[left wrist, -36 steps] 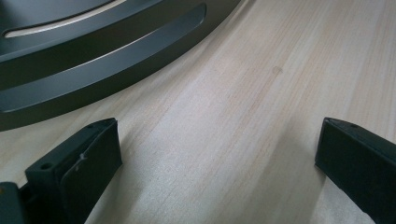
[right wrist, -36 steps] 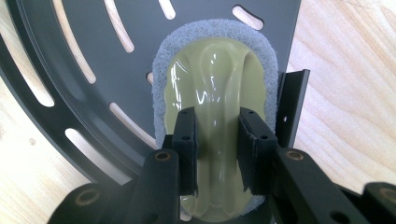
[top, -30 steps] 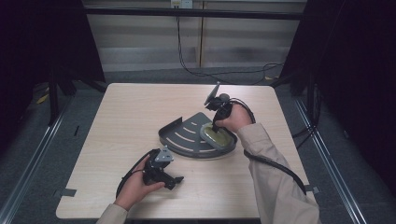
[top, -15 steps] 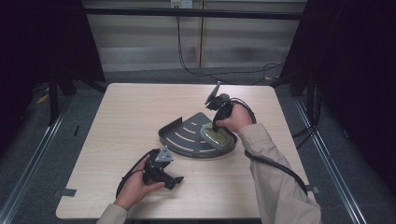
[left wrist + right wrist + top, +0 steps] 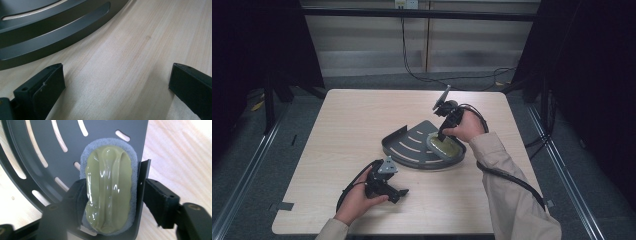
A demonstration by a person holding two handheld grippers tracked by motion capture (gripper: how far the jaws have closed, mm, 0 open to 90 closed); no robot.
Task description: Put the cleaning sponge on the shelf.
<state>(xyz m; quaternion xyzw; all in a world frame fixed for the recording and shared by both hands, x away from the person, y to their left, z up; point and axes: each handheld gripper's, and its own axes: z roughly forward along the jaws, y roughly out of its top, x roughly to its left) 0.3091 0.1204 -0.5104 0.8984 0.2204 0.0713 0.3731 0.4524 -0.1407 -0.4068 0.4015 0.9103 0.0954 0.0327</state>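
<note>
With its jaws just opened and straddling the sponge [image 5: 110, 187] at the right end of the slotted tray [image 5: 409, 145], the right gripper [image 5: 443, 135] should re-grip this soft, light pad by its sides, while the left gripper [image 5: 396, 192] rests spread and empty.

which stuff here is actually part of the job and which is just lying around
In the job:
- green-topped scrubbing sponge, lying in the tray
- dark grey slotted corner tray
- right gripper, jaws just opening, astride the sponge and the tray's wall

Just there:
- left gripper, open over bare table
- black cables on the floor behind the table
</note>
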